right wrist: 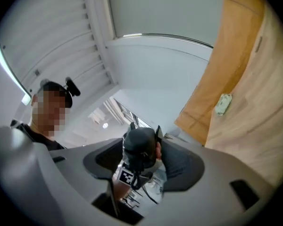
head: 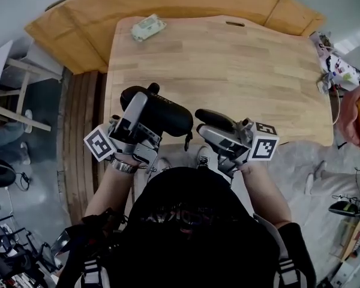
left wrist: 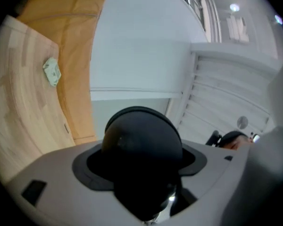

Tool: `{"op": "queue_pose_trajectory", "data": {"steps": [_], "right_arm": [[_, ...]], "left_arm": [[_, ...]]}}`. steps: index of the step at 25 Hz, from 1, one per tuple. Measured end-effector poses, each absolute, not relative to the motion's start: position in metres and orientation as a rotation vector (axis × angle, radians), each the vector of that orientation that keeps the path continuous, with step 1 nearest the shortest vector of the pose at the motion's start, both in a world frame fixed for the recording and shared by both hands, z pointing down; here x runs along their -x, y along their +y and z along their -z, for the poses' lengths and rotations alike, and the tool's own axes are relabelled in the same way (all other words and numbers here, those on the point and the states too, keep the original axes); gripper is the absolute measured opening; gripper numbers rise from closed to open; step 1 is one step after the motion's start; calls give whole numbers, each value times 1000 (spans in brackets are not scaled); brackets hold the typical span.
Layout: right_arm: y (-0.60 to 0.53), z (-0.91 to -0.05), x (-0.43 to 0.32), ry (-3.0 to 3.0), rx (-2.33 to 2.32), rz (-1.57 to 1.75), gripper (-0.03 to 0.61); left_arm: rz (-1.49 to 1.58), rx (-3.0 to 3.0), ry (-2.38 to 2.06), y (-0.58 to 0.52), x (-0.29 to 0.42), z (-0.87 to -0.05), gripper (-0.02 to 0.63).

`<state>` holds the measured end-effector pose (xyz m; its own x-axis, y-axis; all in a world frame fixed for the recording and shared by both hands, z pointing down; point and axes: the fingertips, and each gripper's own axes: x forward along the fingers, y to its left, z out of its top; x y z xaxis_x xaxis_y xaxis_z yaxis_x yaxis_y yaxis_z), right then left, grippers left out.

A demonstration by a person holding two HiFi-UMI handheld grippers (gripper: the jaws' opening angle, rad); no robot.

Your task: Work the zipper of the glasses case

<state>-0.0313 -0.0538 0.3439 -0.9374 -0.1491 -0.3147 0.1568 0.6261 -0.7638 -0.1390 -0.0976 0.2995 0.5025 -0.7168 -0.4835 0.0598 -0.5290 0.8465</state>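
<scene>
Step in hand: bringing the free tool to the zipper while the case is being held up, judging by the layout.

Glasses case [head: 165, 116] is sitting low centre in the head view, off the surface [head: 228, 65] and hanging in the air just past its near edge; left hand-held gripper [head: 149, 104] is clamping it, jaws closed against the black shell.

Right hand-held gripper [head: 199, 123] is hovering just right of the case's end; its jaws are standing well apart with nothing between the pads, not touching the case.

A small dark tab [head: 187, 139] is hanging off the case's right end; probably the zipper pull, though it is too small to be sure.

Next move, as I'm reading it: the right tool needs lining up on that tab, closing on it narrowly, then drawing it along the seam while the left grip is resisting the pull; a slip off so small a tab is the risk.

Views differing: the left gripper view is showing only the domed end of the case [left wrist: 141, 140] filling the jaw gap, no zipper; the right gripper view is looking through open jaws at the case [right wrist: 140, 147] end-on and apart; only the head view is giving the two tools' spacing.

A pale packet [head: 147, 27] is lying at the surface's far edge, well apart.
</scene>
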Motion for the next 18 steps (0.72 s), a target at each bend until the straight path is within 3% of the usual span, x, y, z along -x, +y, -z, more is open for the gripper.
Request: {"op": "queue_pose_trajectory", "data": {"steps": [4,18], "right_arm": [[-49,-344,25,2303,-52,1320,196],[-40,-322,48,2001,-254,1456,147]], "left_arm": [[1261,-1788,-474,-100,158,-289,362],[1325,-1693,-345,-100,154,-288,362]]}}
